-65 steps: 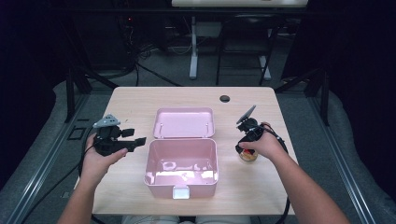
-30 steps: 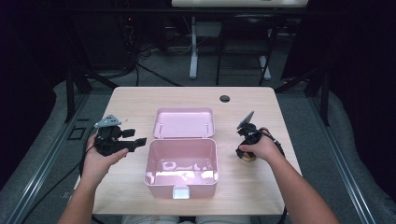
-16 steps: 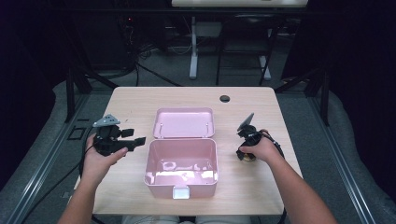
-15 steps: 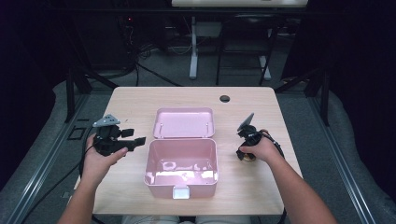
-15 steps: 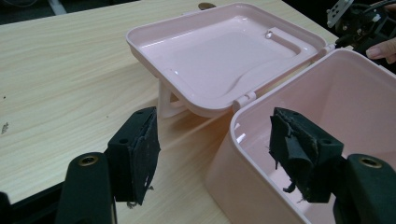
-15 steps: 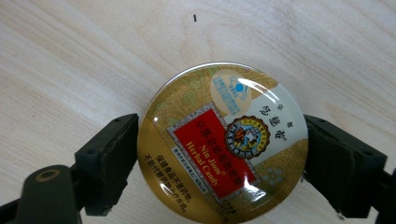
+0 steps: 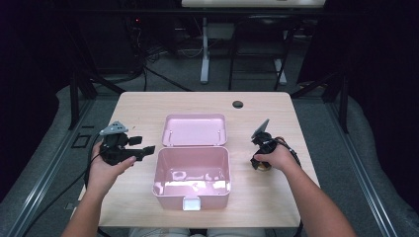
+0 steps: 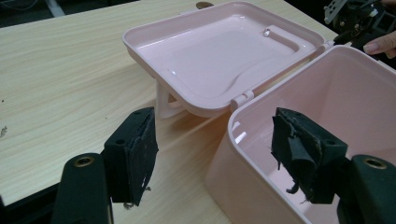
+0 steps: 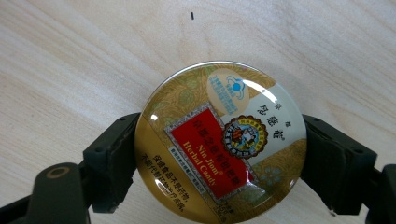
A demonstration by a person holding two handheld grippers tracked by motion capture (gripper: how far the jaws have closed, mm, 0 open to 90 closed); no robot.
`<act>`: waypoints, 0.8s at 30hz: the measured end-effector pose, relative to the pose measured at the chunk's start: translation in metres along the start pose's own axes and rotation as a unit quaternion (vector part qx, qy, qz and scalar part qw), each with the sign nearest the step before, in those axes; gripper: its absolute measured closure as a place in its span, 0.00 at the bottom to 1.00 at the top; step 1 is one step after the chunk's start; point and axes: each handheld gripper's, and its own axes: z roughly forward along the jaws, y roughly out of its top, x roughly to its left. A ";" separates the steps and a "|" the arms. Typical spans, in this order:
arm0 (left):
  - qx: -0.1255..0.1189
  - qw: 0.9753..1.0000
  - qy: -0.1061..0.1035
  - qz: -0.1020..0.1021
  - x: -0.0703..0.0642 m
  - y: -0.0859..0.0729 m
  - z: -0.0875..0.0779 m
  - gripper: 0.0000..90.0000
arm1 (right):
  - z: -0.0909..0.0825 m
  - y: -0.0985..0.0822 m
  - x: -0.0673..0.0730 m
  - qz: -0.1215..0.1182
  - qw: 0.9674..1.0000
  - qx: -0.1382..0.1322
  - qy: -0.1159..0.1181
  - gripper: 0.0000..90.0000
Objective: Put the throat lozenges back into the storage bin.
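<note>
A round gold candy tin (image 9: 219, 144) with a red label lies flat on the wooden table. My right gripper (image 9: 219, 163) points down over it, and its jaws have just been closing, so both pads now touch the tin's rim. In the high view the right gripper (image 7: 260, 160) and the tin (image 7: 263, 167) sit right of the open pink box (image 7: 173, 197). My left gripper (image 7: 143, 148) hovers left of the box, open and empty. In its own view the left gripper (image 8: 215, 158) straddles the box's near corner (image 8: 280, 88).
The box's lid (image 7: 195, 130) lies folded back flat behind it; the box has nothing inside that I can see. A dark cable hole (image 7: 237, 104) sits near the table's far edge. Bare tabletop (image 7: 133, 106) surrounds the box.
The right gripper has come down over the tin, which earlier showed beside the hand. The left gripper and the box have stayed put.
</note>
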 end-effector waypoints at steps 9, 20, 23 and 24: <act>0.006 1.000 0.004 -0.002 0.001 0.000 0.000 0.34 | -0.002 0.002 0.001 0.000 1.000 0.005 0.001 0.22; 0.008 1.000 0.007 -0.001 0.000 -0.001 0.001 0.35 | -0.018 0.003 0.002 -0.009 1.000 0.003 -0.006 0.22; 0.008 1.000 0.009 -0.001 0.001 -0.001 0.001 0.35 | -0.028 0.003 0.003 -0.021 1.000 -0.001 -0.010 0.22; 0.008 1.000 0.009 -0.001 0.001 -0.001 0.001 0.35 | -0.030 0.003 0.004 -0.023 1.000 -0.004 -0.009 0.22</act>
